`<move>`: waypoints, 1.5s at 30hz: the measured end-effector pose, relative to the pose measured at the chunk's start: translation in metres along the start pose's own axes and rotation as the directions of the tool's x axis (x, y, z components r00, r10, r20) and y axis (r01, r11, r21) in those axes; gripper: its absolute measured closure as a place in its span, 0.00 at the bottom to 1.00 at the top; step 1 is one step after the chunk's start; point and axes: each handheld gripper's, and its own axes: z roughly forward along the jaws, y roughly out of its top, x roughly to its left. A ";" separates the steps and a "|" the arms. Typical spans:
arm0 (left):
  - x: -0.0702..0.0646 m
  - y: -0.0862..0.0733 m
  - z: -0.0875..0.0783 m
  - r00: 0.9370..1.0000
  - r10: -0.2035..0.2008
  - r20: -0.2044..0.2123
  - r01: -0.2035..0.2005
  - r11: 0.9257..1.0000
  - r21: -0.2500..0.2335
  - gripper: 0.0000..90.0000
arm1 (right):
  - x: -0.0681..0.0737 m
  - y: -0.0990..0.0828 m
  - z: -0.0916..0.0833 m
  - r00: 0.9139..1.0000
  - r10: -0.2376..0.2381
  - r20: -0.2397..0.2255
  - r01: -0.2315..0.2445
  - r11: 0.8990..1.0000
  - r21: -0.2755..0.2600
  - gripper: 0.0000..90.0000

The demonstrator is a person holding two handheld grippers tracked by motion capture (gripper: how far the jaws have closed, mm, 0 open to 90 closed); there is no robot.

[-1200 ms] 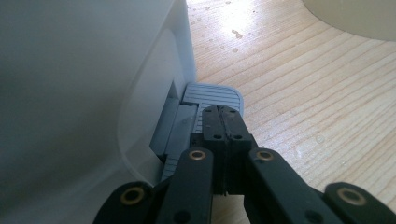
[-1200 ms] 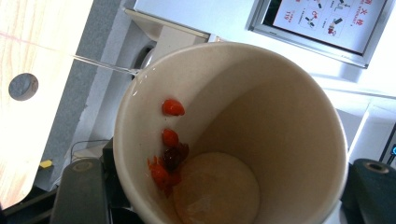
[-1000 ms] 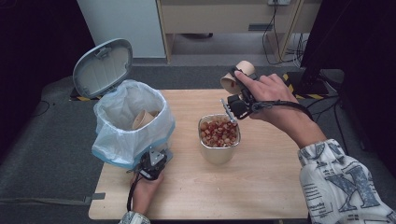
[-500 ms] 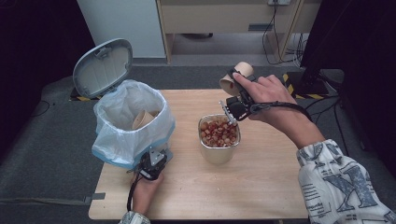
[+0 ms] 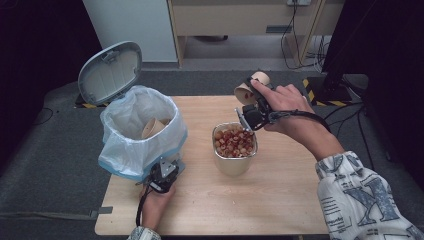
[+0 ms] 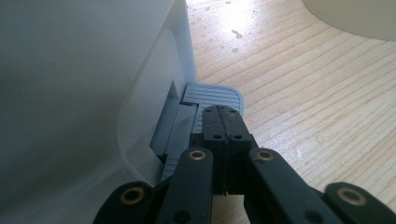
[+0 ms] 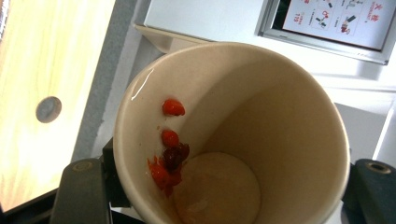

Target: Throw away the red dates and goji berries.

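My right gripper [image 5: 250, 100] is shut on a tan paper cup [image 5: 252, 85], which lies tipped on its side above the far rim of a metal container [image 5: 234, 165]. The container is full of red berries [image 5: 233, 142]. In the right gripper view the cup [image 7: 261, 116] faces me between the jaws, with a few wet red berries [image 7: 169, 158] stuck to its inner wall. My left gripper [image 5: 163, 175] is shut with nothing in it, and its tips [image 6: 227, 122] rest on the grey foot pedal [image 6: 212, 95] of a white bin [image 6: 84, 93].
The bin [image 5: 140, 150] stands at the table's left, lined with a pale blue bag, its grey lid [image 5: 110, 72] up. Another paper cup [image 5: 152, 127] lies inside it. The wooden table [image 5: 280, 200] ends near the person's sleeve [image 5: 360, 200]; grey floor surrounds it.
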 end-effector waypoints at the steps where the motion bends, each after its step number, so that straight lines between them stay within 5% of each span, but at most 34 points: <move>1: 0.000 0.000 0.000 1.000 0.001 0.000 -0.001 1.000 0.000 0.99 | -0.001 -0.001 0.000 1.000 0.009 -0.003 -0.009 1.000 -0.010 0.33; 14: 0.000 0.000 0.000 1.000 -0.001 0.000 0.001 1.000 0.000 0.99 | -0.001 -0.006 0.001 0.998 0.061 -0.029 -0.062 0.998 -0.021 0.33; 23: 0.000 0.000 0.000 1.000 0.000 0.001 0.000 1.000 -0.001 0.99 | 0.001 -0.011 0.002 0.983 0.166 -0.076 -0.169 0.985 -0.044 0.33; 33: 0.000 0.000 0.000 1.000 0.000 0.002 0.000 1.000 0.000 0.99 | 0.002 -0.025 0.004 0.945 0.298 -0.133 -0.307 0.950 -0.054 0.33; 37: 0.000 0.000 0.000 1.000 -0.002 0.002 0.002 1.000 -0.002 0.99 | 0.003 -0.032 0.005 0.913 0.380 -0.151 -0.391 0.919 -0.056 0.33; 45: 0.000 0.000 0.000 1.000 -0.001 0.002 0.001 1.000 -0.002 0.99 | 0.005 -0.042 0.005 0.877 0.449 -0.170 -0.464 0.884 -0.058 0.33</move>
